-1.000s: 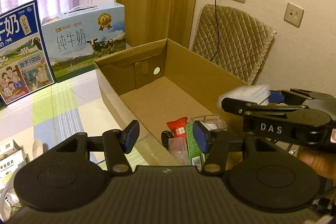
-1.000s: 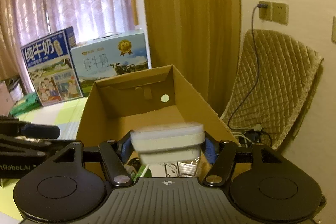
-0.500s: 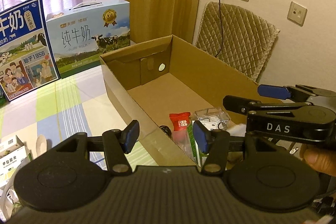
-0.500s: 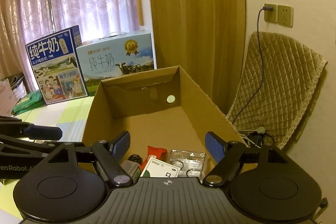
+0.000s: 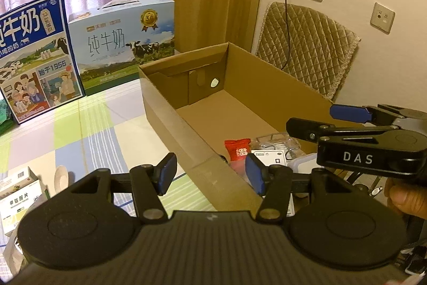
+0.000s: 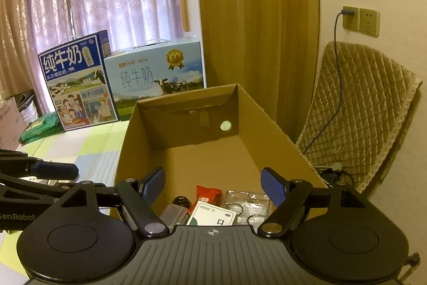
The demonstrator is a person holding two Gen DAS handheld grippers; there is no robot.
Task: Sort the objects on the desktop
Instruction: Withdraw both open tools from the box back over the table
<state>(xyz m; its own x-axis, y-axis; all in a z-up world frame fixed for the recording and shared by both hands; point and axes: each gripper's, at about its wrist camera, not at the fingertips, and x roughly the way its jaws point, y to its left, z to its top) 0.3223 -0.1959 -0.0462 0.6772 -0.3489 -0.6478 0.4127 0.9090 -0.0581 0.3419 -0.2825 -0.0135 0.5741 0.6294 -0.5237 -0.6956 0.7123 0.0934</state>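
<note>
Right gripper [image 6: 214,187] now empty, jaws apart — white container [image 5: 304,164] dropped in box [image 5: 197,148].

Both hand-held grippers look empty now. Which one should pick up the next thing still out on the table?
Left. The left hand-held gripper is open over the table edge, near the medicine box lying outside the cardboard box. The right hand-held gripper, also open, hangs over the box interior.

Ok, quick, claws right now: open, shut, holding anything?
Left claw: open, holding nothing, at the near edge of the box.
Right claw: open, holding nothing, over the box.
</note>
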